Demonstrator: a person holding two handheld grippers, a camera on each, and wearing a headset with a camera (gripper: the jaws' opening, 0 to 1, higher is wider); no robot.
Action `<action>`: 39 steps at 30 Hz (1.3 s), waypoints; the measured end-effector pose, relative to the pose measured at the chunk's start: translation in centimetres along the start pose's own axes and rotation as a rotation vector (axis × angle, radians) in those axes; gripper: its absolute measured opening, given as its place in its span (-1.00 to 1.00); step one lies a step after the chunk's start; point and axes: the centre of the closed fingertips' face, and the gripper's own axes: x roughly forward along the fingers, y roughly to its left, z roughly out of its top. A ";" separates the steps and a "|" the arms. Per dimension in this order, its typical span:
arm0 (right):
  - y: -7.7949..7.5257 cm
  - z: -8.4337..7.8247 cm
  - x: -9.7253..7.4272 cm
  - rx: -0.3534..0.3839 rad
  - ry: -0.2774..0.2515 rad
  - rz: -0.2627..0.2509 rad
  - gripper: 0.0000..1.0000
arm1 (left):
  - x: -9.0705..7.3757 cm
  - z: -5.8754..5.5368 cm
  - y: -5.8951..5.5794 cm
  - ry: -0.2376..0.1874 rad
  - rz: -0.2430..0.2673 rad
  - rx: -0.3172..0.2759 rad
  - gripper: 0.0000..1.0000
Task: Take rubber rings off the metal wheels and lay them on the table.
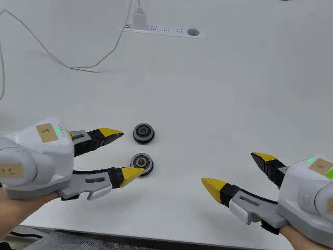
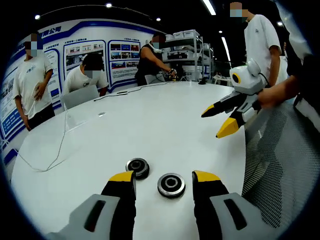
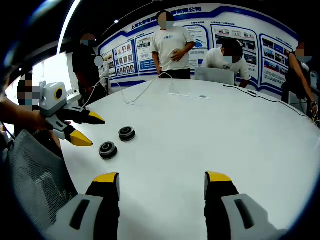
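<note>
A broad white table (image 1: pixel 234 94) stretches ahead of both hand-held grippers, with several people standing or sitting along its far edge in the two gripper views. The left gripper (image 1: pixel 130 152), held in a person's hand, has its yellow-tipped jaws spread wide and grips nothing. The right gripper (image 1: pixel 229 167), well apart from it to the side, is likewise spread and empty, with bare tabletop ahead of its jaws. A white power strip (image 1: pixel 165 30) lies far beyond both grippers, and a thin grey cable (image 1: pixel 52 54) trails from it across the table. Two small metal wheels lie flat near the left gripper, each with its dark rubber ring on. The nearer wheel (image 1: pixel 141 163) sits just ahead of the gap between the left jaws, close beside one tip. The farther wheel (image 1: pixel 143 133) rests just past the other tip.
</note>
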 end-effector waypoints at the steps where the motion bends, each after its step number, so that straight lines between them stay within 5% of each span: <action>1: 0.0 0.0 0.0 0.000 0.001 0.002 0.39 | 0.1 0.0 0.0 0.000 -0.001 0.000 -0.12; 10: 0.3 -0.3 0.3 0.011 0.008 0.015 0.37 | 0.7 -0.7 -0.3 0.016 -0.031 0.022 -0.38; 39: 0.5 -0.4 0.4 0.026 0.017 0.029 0.37 | 2.0 -2.3 -1.2 0.069 -0.072 0.032 -0.65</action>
